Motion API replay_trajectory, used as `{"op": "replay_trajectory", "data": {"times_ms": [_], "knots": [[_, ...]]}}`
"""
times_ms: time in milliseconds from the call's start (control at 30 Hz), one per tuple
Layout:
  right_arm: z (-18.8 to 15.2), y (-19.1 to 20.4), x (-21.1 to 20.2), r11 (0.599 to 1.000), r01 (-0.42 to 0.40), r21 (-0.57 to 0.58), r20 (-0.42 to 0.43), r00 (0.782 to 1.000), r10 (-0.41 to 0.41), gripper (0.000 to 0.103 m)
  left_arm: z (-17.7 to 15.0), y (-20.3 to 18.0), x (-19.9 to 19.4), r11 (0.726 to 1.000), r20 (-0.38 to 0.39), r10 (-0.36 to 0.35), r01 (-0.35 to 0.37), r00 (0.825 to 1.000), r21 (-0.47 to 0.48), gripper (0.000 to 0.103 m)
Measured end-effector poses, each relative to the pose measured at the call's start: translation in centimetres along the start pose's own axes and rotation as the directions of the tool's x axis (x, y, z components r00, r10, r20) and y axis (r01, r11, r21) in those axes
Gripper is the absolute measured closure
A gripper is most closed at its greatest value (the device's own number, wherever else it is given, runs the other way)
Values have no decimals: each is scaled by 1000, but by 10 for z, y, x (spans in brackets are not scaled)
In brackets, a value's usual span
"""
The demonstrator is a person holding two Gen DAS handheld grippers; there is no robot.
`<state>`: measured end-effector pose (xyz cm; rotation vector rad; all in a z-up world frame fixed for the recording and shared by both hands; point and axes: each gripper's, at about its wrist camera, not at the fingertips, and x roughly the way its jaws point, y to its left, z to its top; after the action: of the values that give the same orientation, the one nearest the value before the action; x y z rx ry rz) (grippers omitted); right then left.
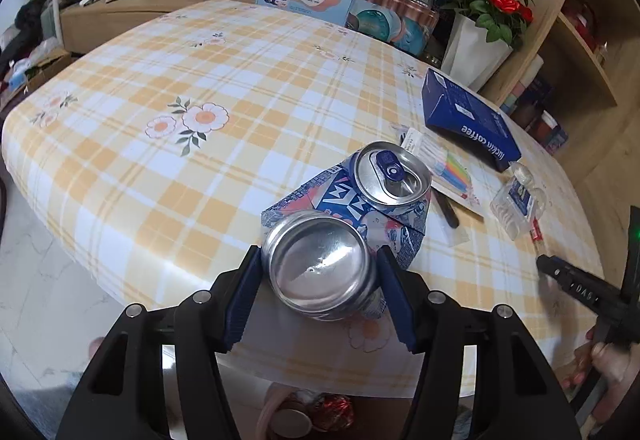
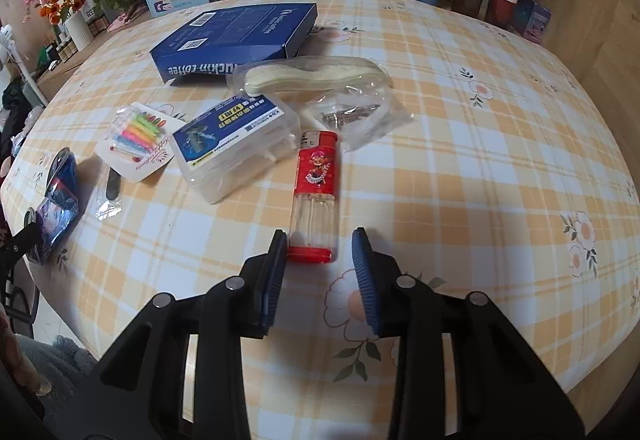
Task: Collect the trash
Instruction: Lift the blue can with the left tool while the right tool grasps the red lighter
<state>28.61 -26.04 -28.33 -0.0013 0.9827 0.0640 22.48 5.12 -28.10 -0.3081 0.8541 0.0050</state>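
crushed can (image 1: 344,224) sits clamped at its base in the left gripper (image 1: 316,280) over the table edge (image 1: 120,200), light, dented, slippery. right gripper (image 2: 320,264) partly open around the lighter (image 2: 316,196) base, not pinching yet; hard, slick, grab its flat sides.
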Motion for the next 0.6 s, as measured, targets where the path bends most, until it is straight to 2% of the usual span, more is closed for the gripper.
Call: {"op": "replay_trajectory", "data": {"times_ms": [167,267,433,500,533,600], "knots": [[12,4,9,1000,24,-14,16,1000,-24,56,3,6,-1,998,-1,60,-60,998,0,45],[19,5,14,1000,25,-10,17,1000,-25,56,2,3,0,997,2,80,-80,997,4,41],[25,7,18,999,23,-30,32,999,-23,57,-2,-10,4,984,24,176,-177,984,35,37],[25,5,19,1000,8,-26,38,999,-7,63,-3,-9,4,983,35,181,-182,983,20,40],[25,6,17,1000,3,-31,41,999,-1,76,-2,-8,3,985,40,173,-174,984,14,47],[23,6,15,999,5,-40,38,999,-3,76,1,-3,0,991,31,131,-131,991,-14,48]]}}
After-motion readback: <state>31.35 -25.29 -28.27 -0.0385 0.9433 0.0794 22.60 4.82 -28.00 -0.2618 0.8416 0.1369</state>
